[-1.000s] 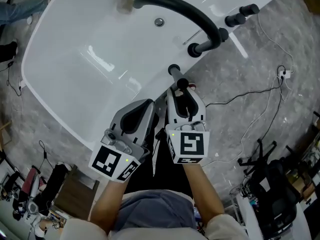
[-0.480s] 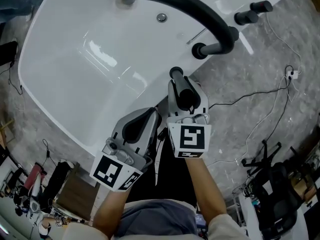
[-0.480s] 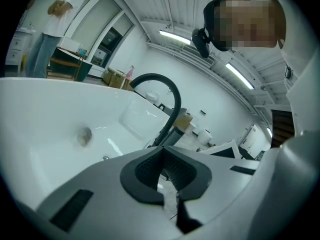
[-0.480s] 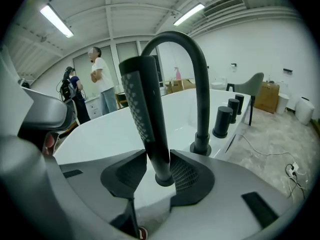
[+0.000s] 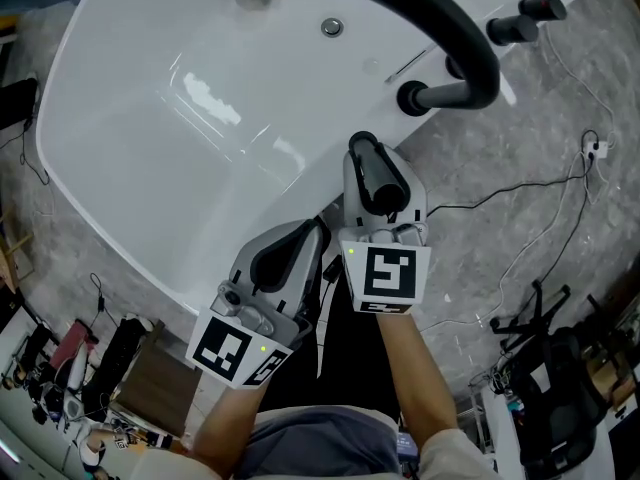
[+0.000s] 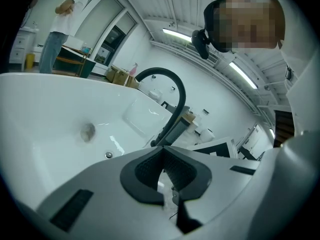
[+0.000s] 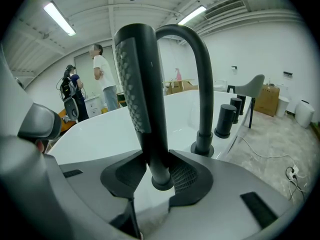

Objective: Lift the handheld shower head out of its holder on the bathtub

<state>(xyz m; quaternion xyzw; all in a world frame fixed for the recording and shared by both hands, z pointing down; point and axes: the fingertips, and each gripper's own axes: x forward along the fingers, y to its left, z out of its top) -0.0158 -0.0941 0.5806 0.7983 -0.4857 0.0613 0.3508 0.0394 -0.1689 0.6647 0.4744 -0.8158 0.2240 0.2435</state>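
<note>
The black handheld shower head [image 7: 145, 104] stands upright at the white bathtub's rim [image 5: 300, 183]. In the head view only its top [image 5: 364, 154] shows. My right gripper [image 7: 156, 153] [image 5: 378, 183] reaches around it, one jaw on each side. Those jaws have just been opening and stand wide, with the wand between them and no firm squeeze visible. The wand's lower end [image 7: 162, 184] shows between the pads; its holder is hidden. My left gripper [image 6: 162, 151] [image 5: 305, 230] hangs just left of it, shut and empty.
A black arched spout [image 5: 450, 28] [image 7: 200, 74] rises just beyond the wand, with two black knobs [image 5: 520, 18] past it. The drain [image 5: 331, 27] lies in the tub. Cables [image 5: 520, 198] cross the grey floor; a tripod and gear [image 5: 540, 358] stand right. People [image 7: 102, 79] stand beyond the tub.
Both grippers have sunk toward the tub rim. The right gripper's jaws have slid further around the shower head, which has kept its place. The left gripper stays shut.
</note>
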